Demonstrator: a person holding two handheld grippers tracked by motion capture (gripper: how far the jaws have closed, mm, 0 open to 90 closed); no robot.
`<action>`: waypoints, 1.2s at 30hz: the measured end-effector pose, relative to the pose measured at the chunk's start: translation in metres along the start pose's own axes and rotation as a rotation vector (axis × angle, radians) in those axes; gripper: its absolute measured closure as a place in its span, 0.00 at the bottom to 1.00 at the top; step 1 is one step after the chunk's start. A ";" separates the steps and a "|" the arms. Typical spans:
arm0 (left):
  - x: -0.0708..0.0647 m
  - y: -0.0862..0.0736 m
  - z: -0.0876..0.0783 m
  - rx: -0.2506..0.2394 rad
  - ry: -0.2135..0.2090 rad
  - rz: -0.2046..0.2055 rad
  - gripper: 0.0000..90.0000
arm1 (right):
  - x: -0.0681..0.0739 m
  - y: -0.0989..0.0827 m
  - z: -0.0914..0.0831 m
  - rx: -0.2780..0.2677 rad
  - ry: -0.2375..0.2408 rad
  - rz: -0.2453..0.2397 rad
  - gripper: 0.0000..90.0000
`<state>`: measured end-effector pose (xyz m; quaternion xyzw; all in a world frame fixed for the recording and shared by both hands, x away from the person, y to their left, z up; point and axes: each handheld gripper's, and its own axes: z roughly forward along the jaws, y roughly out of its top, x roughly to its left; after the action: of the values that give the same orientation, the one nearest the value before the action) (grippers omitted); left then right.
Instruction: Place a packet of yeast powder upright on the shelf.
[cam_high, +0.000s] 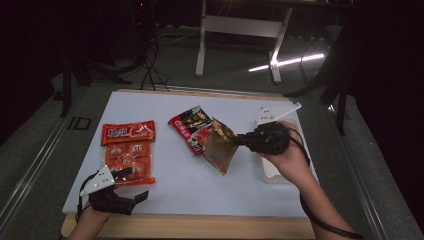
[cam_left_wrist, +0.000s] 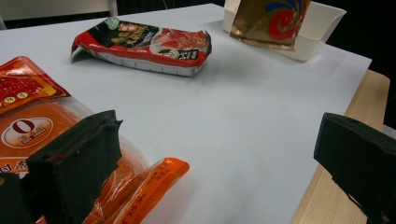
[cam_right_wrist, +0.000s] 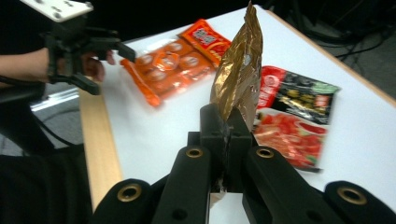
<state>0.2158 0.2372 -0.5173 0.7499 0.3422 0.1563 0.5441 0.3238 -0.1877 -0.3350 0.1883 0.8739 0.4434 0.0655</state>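
Wooden table edge, left gripper jaws wide at the orange packet, white sheet, right gripper clamped on the gold pouch held above it, red-black packet, white tray, dark room, grey floor, desk legs.

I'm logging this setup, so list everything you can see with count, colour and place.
gold pouch: one, gold-brown, held off the table in the right claw
red-black packet: one, red and black, table centre
orange packs: a red-orange packet and a clear orange multi-pack by it, table left
tray: one, white, table's right edge
sheet: one, white, covering the wooden table
table: one, light wood
left claw: black, open, by the orange packs
right claw: black, shut on the gold pouch
hands: two, bottom of the high view
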 end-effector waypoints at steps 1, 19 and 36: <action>0.000 0.000 0.000 0.002 0.000 0.001 0.01 | -0.004 0.001 -0.002 0.007 -0.005 -0.001 1.00; -0.001 -0.001 0.001 0.003 -0.002 -0.001 0.01 | -0.062 0.014 -0.052 0.041 -0.147 0.007 1.00; -0.002 -0.003 -0.004 -0.005 0.007 -0.027 0.01 | -0.113 0.012 -0.087 0.073 -0.309 0.059 1.00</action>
<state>0.2106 0.2391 -0.5180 0.7431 0.3540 0.1524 0.5470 0.4071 -0.2904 -0.2791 0.2819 0.8631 0.3787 0.1793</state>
